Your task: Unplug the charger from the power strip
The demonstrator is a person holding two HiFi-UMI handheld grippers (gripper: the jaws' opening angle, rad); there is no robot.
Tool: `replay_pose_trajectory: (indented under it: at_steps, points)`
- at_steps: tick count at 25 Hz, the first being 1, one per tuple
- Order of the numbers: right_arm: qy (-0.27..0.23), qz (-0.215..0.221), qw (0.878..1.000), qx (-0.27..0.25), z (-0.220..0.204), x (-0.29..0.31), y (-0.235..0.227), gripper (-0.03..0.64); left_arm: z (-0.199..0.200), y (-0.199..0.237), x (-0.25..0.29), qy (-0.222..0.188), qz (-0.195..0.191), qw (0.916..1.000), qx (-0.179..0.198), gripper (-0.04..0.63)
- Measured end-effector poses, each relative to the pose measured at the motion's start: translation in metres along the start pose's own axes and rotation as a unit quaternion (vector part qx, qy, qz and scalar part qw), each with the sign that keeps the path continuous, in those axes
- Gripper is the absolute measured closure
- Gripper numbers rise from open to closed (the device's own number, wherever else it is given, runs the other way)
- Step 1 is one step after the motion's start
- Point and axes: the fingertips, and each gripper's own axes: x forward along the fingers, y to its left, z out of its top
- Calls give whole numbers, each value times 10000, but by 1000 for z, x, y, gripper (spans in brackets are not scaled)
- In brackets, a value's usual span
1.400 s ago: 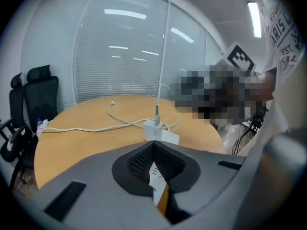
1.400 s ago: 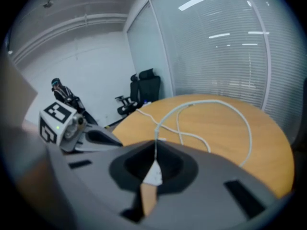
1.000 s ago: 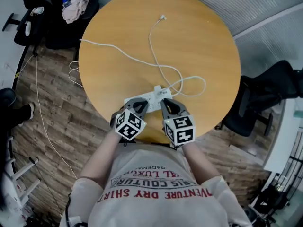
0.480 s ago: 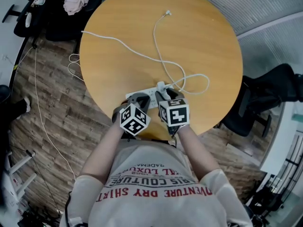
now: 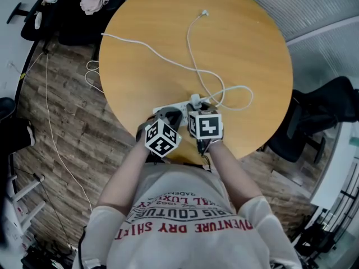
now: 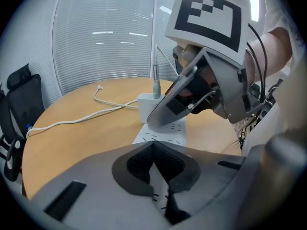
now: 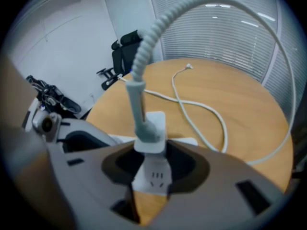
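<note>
right gripper (image 7: 152,158) has dropped over the charger (image 7: 154,123) at lower centre, jaws just sprung wide now closing on its sides, left gripper (image 6: 154,143) clamped together by the power strip (image 6: 164,131), so the pull looks next.

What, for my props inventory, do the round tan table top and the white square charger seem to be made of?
The round tan table top: probably wood-look laminate or veneer, satin; even colour with soft sheen. The white square charger: likely moulded plastic, smooth and semi-matt; uniform white, rounded edges.
</note>
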Motion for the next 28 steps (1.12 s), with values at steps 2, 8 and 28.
replay_pose_trajectory:
  at_steps: [2,8,28]
  points:
    - [58,-79,9998,-143,0,-1,1,457,-1,1,-1,23,-28,10000,-48,563]
    - [86,-264,9991,-333,-1,-7,5,460,0,0,0,-14,-59,10000,-62,563]
    - [-1345,356,9882,-639,33,-106,8,462,-1,4,-8,202,147,9974,-679,563]
